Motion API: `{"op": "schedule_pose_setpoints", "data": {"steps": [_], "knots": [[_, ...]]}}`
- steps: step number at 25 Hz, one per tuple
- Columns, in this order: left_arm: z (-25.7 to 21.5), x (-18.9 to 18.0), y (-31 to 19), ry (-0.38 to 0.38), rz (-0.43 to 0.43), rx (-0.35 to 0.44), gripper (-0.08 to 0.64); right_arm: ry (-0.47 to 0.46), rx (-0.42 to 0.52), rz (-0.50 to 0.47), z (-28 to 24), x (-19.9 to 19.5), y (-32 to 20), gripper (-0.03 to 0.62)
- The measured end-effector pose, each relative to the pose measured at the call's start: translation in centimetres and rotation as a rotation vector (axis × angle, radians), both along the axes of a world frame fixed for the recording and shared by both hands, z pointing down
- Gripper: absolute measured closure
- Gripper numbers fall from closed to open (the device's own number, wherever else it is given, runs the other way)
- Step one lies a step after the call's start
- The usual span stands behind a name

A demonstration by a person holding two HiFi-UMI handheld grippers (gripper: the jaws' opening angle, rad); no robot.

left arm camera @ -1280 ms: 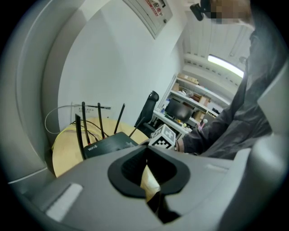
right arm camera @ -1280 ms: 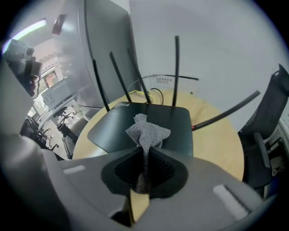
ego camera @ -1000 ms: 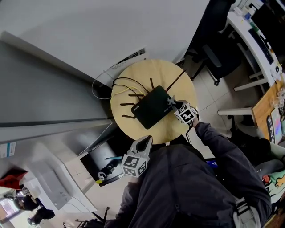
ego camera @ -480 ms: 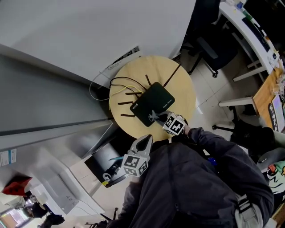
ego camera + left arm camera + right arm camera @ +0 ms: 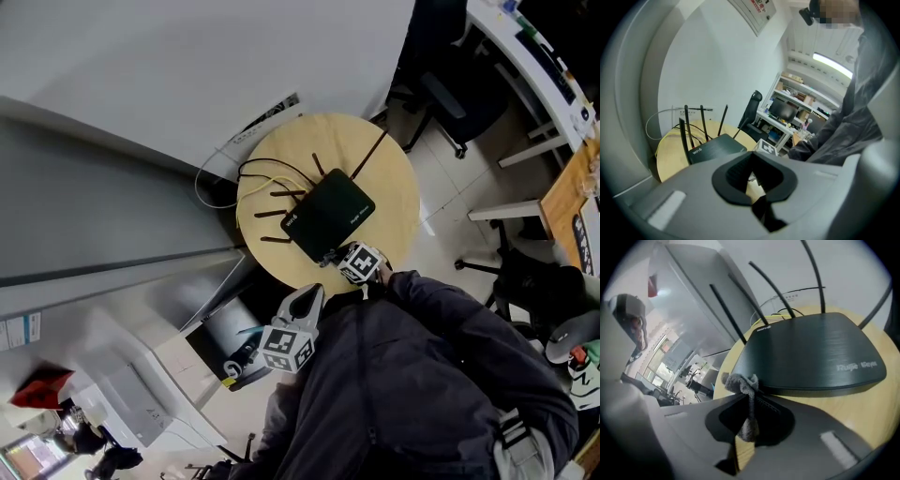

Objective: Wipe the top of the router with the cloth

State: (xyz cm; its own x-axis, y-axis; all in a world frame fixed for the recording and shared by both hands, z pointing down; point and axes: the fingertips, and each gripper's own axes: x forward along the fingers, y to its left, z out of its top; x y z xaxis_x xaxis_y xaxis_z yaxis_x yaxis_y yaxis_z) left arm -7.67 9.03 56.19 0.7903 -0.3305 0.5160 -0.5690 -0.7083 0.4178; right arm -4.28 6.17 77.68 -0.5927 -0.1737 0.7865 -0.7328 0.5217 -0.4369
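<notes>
A black router (image 5: 328,214) with several thin antennas lies on a round wooden table (image 5: 394,187). In the right gripper view the router (image 5: 811,357) fills the middle, its flat top facing up. My right gripper (image 5: 330,255) is at the router's near corner, shut on a small grey cloth (image 5: 743,385). The cloth bunches above the jaws and touches the router's edge. My left gripper (image 5: 307,295) hangs off the table near my body, shut (image 5: 751,176) with nothing in it.
Yellow and black cables (image 5: 267,178) run from the router's back toward the wall. An office chair (image 5: 450,103) stands to the right of the table. Under the table edge sit a white cylinder (image 5: 220,328) and a white cabinet (image 5: 141,394).
My right gripper has dragged the cloth from the router's right corner across its top to the near corner. The left gripper has stayed where it was.
</notes>
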Motion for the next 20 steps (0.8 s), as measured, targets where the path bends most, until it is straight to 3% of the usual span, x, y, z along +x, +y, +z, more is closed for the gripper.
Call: {"op": "schedule_pose_setpoints", "data": {"steps": [7, 11, 14, 20], "knots": [[0.0, 1.4, -0.6, 0.003, 0.022, 0.002, 0.560, 0.010, -0.041, 0.172, 0.8, 6.2, -1.9, 0.563], [-0.1, 2.4, -1.1, 0.001, 0.032, 0.004, 0.560, 0.078, -0.044, 0.268, 1.8, 12.2, -3.3, 0.563], [-0.1, 2.9, -1.3, -0.003, 0.031, 0.005, 0.560, 0.075, -0.050, 0.349, 1.7, 15.7, -4.5, 0.563], [-0.1, 4.1, -1.7, -0.013, 0.029, 0.003, 0.560, 0.113, -0.010, 0.433, 1.6, 19.6, -5.7, 0.563]]}}
